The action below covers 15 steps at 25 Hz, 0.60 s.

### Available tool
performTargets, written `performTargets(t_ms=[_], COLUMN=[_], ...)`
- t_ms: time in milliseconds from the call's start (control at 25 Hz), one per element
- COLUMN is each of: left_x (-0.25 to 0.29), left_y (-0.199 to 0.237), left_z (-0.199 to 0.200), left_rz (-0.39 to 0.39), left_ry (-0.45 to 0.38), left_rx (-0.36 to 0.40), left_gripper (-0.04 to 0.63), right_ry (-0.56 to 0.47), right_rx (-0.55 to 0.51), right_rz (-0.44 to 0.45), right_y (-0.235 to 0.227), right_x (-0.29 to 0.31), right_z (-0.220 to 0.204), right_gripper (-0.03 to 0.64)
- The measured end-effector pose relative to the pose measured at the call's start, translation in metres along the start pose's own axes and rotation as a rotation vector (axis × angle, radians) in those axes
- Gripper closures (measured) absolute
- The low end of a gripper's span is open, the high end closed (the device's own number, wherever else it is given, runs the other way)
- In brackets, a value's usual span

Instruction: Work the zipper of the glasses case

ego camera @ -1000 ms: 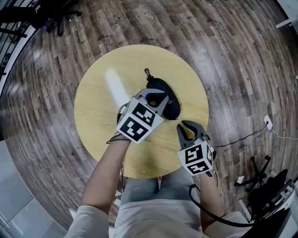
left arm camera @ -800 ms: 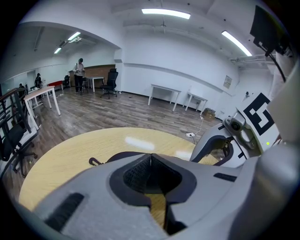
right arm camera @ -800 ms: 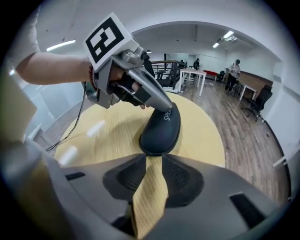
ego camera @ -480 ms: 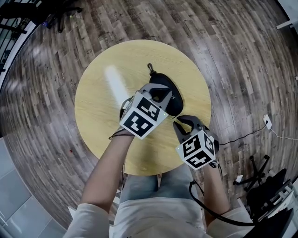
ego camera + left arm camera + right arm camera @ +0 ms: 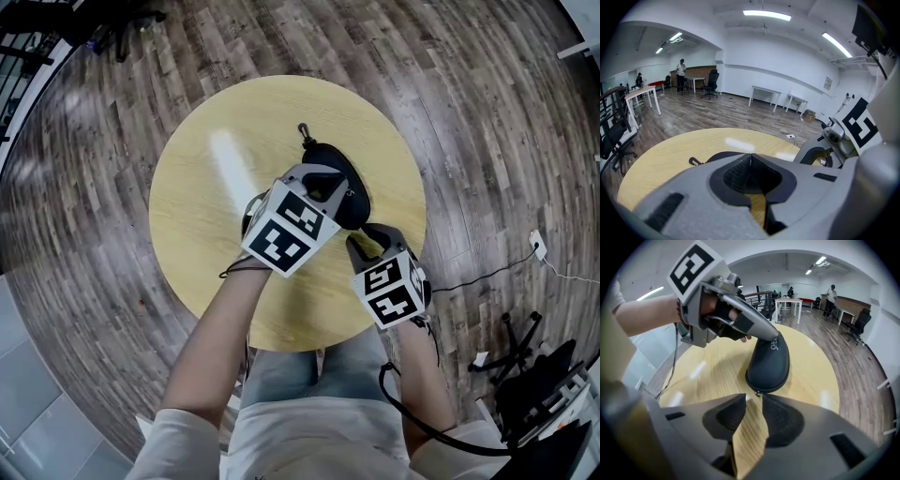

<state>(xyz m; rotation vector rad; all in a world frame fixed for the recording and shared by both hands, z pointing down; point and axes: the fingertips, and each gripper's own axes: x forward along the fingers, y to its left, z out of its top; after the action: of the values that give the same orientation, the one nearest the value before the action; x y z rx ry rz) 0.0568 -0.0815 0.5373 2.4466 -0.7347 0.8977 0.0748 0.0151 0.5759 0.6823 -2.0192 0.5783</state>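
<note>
Left gripper (image 5: 750, 157), jaws pressed together, rests on the case (image 5: 768, 363). Right gripper (image 5: 754, 401), jaws slightly spread, nears the pull (image 5: 758, 393). It may miss so small a tab, or nudge the case sideways.

Bright, even light; fisheye-warped edges

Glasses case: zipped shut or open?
Looks shut: in the right gripper view the glasses case shows no gap along its seam, zipper pull at its near end. Far end is hidden under the left gripper.
</note>
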Motion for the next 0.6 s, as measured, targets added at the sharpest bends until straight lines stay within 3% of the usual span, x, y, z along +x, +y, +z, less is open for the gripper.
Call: performTargets(t_ms=[160,240,400,600], left_x=[0.0002,0.0007,-0.0002,-0.0019], left_y=[-0.0005,-0.0005,-0.0012,-0.0013], left_z=[-0.0004,-0.0007,-0.0019,0.0025], left_rz=[0.001,0.001,0.002,-0.014], left_ry=[0.001,0.004,0.006,-0.009], left_rx=[-0.001,-0.002,-0.003,0.000], left_gripper=[0.583,0.583,0.583,0.583], right_ry=[0.018,0.013,0.017,-0.029], right_rx=[0.091,0.134,0.161,0.292], right_rz=[-0.027,0.005,0.040,0.139], right_y=[-0.0054,-0.0040,-0.0032,0.0015], right_x=[0.0096,0.0097,0.0099,0.0088], right_z=[-0.0008,-0.0015,-0.0081,-0.0071], right_gripper=[0.544,0.595,0.604,0.606])
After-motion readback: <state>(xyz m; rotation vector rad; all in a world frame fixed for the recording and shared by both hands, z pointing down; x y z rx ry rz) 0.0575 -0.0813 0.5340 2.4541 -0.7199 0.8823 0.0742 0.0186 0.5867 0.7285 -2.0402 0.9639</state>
